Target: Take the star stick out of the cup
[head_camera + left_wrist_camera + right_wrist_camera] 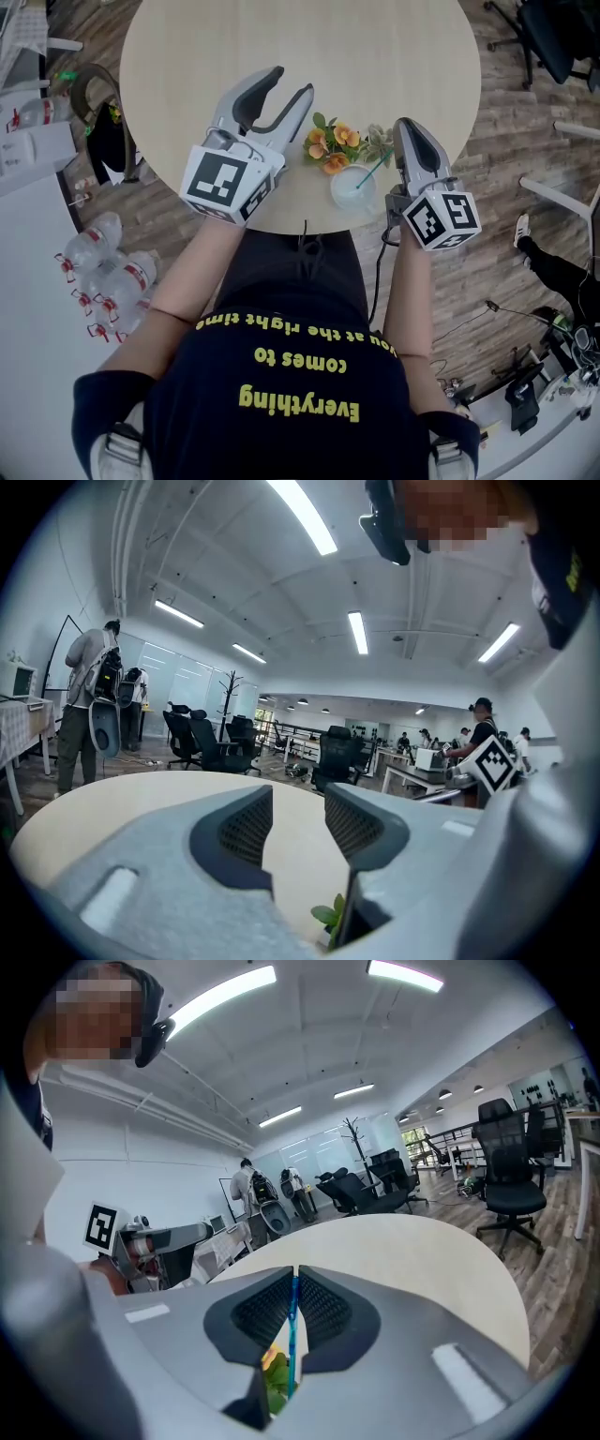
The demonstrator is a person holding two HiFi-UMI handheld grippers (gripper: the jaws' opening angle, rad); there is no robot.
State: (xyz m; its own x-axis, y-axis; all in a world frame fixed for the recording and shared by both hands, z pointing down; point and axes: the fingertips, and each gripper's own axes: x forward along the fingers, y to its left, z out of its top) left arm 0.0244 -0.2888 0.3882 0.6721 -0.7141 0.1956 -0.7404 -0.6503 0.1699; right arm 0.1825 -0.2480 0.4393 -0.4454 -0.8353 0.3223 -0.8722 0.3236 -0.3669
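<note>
A small pale cup (349,194) stands near the front edge of the round light-wood table (300,37). A thin teal star stick (376,169) rises out of it, leaning to the right. My right gripper (405,127) is shut on the stick's upper part, and in the right gripper view the stick (292,1335) runs up between the closed pads (293,1283). Its star end is hidden. My left gripper (292,82) hovers to the left of the cup, open, with only bare table between its jaws (298,808).
A small bunch of orange flowers with green leaves (333,145) lies just behind the cup, between the two grippers. Plastic water bottles (103,262) lie on the floor at the left. A dark bag (108,136) and office chairs (553,37) stand around the table.
</note>
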